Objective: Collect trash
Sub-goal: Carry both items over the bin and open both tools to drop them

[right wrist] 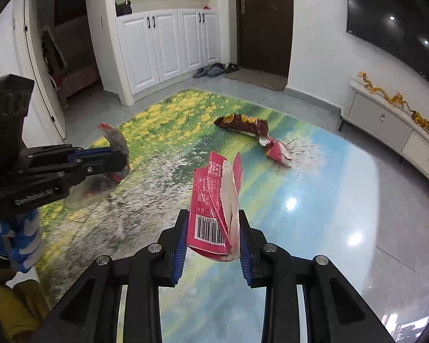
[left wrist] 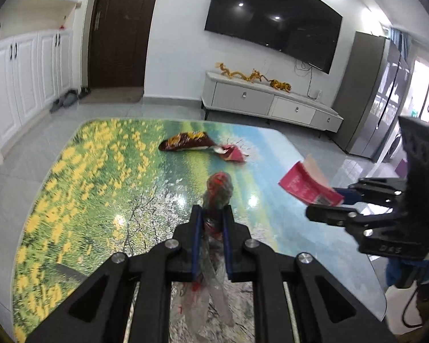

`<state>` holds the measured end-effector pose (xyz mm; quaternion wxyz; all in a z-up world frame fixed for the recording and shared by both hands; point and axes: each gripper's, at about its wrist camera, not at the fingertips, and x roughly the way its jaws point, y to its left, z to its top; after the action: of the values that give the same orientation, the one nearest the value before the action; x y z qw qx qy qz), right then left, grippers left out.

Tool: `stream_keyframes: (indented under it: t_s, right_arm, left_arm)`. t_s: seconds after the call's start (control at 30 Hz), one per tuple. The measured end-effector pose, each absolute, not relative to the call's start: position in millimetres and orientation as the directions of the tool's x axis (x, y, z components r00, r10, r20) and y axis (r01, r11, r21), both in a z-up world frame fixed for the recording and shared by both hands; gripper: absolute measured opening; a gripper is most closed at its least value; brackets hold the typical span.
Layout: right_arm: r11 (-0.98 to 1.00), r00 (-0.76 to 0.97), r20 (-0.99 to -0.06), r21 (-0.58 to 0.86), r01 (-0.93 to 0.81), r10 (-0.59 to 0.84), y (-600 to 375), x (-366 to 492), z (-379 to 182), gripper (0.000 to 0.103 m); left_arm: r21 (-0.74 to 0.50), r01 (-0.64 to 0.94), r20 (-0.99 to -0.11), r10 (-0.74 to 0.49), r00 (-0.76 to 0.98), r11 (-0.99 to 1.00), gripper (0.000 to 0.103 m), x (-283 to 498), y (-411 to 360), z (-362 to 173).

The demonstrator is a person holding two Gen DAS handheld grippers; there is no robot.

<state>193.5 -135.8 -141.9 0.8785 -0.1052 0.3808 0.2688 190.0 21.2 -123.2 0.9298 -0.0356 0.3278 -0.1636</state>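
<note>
The table (left wrist: 286,154) has a glossy glass top printed with yellow flowers, green meadow, white blossom and blue water; ceiling lights glint off it.

The left gripper (left wrist: 212,214) has black angular plastic arms with silver bolts and blue ribbed pads. Its fingers are drawn close together and clamp a crumpled clear plastic wrapper (left wrist: 218,188) with red print. The thin, wrinkled film bunches into a twisted knob above the fingertips and trails down loosely between the arms.

The right gripper (right wrist: 211,228) is built the same. Its fingers stand somewhat wider and pinch a torn pink carton (right wrist: 214,200), flattened stiff cardboard with a white inner face, small printed text and a barcode near the pads. The carton sticks up and forward from the fingertips, its ragged top edge free. Both held pieces are lifted off the tabletop.

Two more pieces lie on the table, ahead of both grippers and well apart from them. A long dark brown snack bag (right wrist: 243,123), shiny foil with yellow print, lies flat. Just beside its right end sits a crumpled pink wrapper (right wrist: 277,150), folded into a rough cone with white showing inside.

From the right wrist view, the left gripper is off to the left; from the left wrist view, the right gripper is off to the right.
</note>
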Motion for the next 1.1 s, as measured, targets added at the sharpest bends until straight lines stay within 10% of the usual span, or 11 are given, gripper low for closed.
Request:
stream_keyframes:
  t_s: [1.1]
  right_arm:
    - [0.956, 0.752, -0.590, 0.161, -0.247, 0.294, -334.8, 96.0, -148.5, 0.029]
  left_arm:
    - [0.224, 0.501, -0.586, -0.296, 0.755, 0.836, 0.013, 129.5, -165.7, -72.3]
